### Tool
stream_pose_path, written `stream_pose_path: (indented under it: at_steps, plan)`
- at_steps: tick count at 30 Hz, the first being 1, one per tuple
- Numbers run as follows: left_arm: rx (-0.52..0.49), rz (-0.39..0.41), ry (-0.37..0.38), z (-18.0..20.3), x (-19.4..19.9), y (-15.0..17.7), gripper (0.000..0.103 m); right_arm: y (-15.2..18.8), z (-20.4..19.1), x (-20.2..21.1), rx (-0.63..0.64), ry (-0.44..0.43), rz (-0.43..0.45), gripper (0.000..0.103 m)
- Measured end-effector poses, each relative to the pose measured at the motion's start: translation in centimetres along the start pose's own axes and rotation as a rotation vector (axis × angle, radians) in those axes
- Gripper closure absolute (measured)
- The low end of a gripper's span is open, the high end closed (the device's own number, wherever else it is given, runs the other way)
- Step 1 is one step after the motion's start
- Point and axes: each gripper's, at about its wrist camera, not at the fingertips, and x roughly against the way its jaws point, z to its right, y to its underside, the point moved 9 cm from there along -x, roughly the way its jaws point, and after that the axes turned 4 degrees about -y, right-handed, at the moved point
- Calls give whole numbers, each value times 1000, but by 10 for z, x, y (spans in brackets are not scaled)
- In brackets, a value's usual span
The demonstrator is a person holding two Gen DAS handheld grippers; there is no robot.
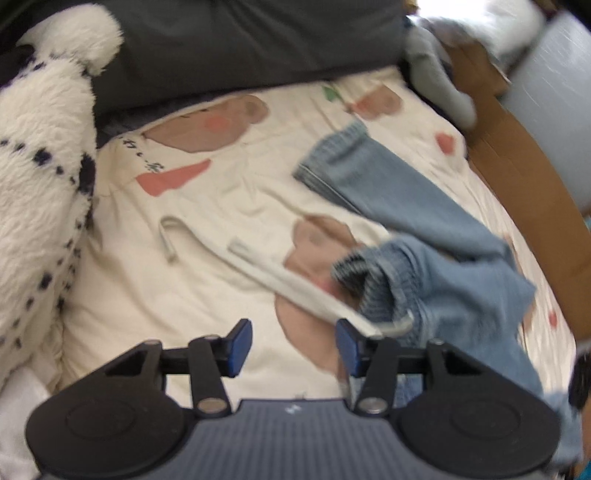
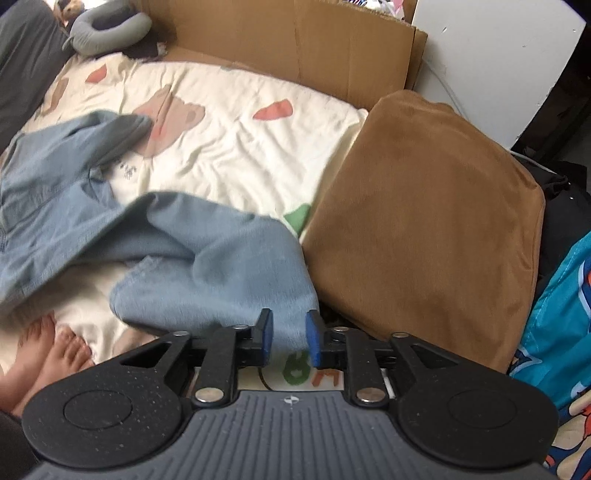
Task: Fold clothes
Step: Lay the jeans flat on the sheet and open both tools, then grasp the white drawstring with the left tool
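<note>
Light blue knit trousers [image 1: 424,206] lie crumpled on a cream bedsheet [image 1: 184,277] printed with bears. Their ribbed waistband is bunched up, and a white drawstring [image 1: 295,284] trails from it across the sheet. My left gripper [image 1: 293,347] stands open over bare sheet, its right pad beside the drawstring's end and nothing between the pads. In the right wrist view the trousers [image 2: 207,251] spread to the left. My right gripper [image 2: 290,338] is partly open, with an edge of the blue cloth lying between its pads, loose rather than pinched.
A brown cushion [image 2: 424,221] sits right of the trousers, with cardboard [image 2: 295,33] behind. A fluffy white spotted blanket [image 1: 40,166] and a dark grey pillow [image 1: 240,44] border the sheet. A person's bare feet [image 2: 55,354] rest at lower left. Teal fabric [image 2: 561,314] lies at far right.
</note>
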Motion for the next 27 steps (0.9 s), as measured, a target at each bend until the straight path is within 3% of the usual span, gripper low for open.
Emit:
stream_pose_path:
  at_steps: [4,10,14,27]
  plan:
    - [88,3,-37,-14,-23,-18,43,-8,-6,-6,-18,-10,4,74]
    - [317,-9,-64,-41,-59,-30,41,-13,-18,-21,-22,-22,-15,73]
    - [404,-10,-70,-47,-77,-34,41,-13,-26,-30,-29,-27,-23,73]
    - [489,-70,-111,-47,-115,-43,42,-22,-36,-44,-134,-56,47,73]
